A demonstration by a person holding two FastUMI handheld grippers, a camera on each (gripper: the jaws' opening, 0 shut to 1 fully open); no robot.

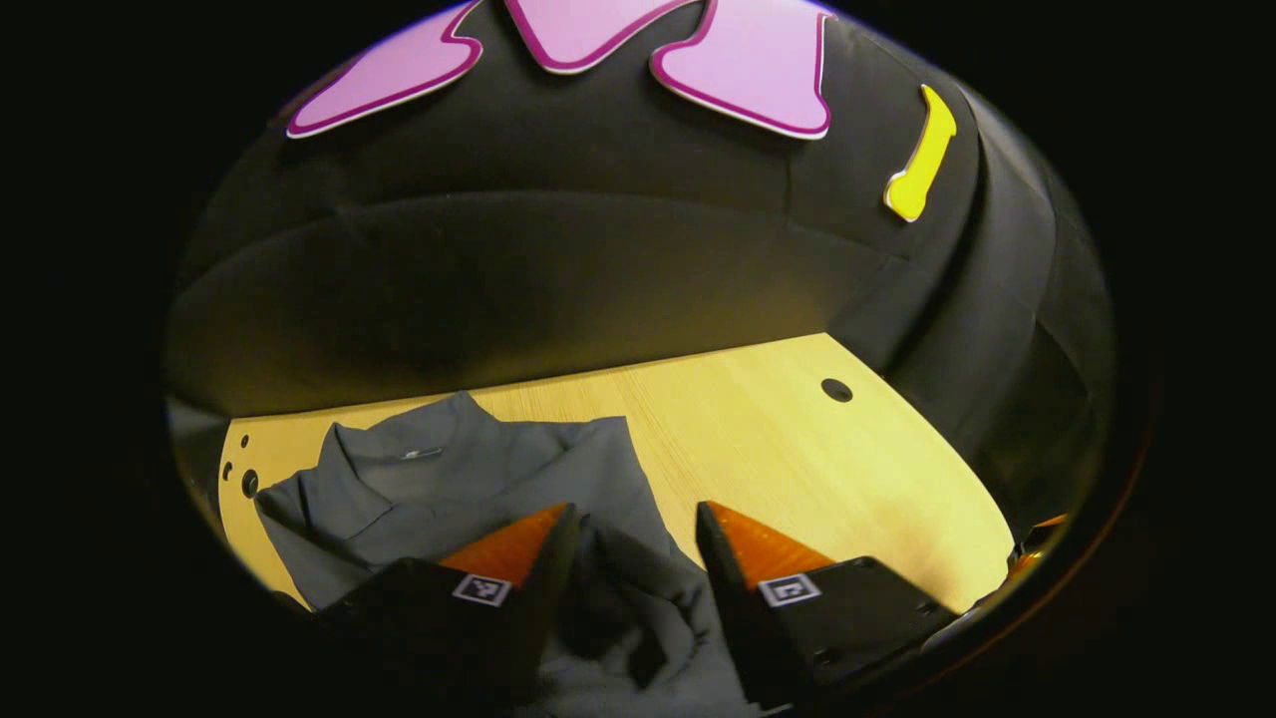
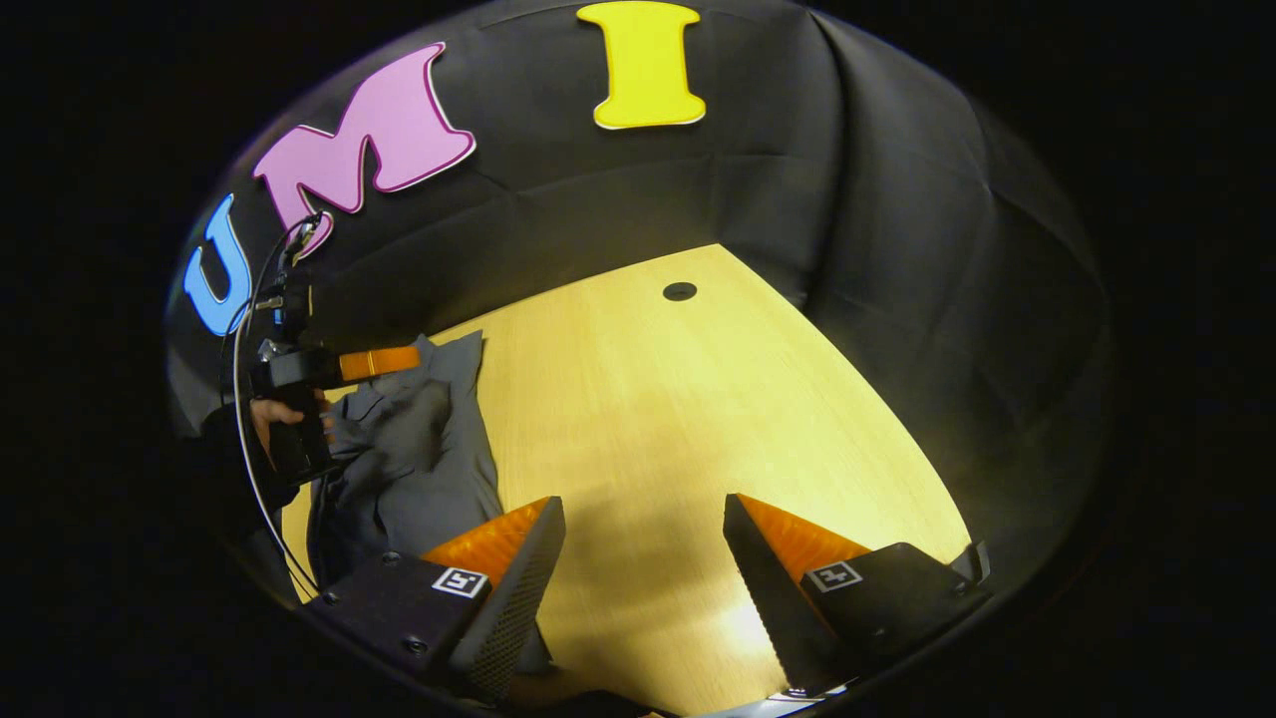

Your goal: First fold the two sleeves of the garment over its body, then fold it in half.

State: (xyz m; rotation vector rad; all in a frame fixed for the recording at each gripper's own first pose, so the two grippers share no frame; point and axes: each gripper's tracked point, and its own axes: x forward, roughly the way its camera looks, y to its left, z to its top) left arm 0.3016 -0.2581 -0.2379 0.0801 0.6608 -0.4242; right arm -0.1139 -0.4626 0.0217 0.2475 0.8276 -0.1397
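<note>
While the grey garment point(image 1: 439, 489) lies bunched on the left of the wooden table point(image 1: 797, 449), my left gripper point(image 1: 633, 543) hovers released above its folds, and my right gripper point(image 2: 643, 558), also released, waits over bare wood, so I judge the next move is grasping a sleeve.

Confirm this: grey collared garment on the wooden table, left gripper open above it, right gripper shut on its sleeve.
Wrong on one point: the right gripper is open over bare wooden table, as the right gripper view shows. The grey garment and open left gripper are as stated.
</note>
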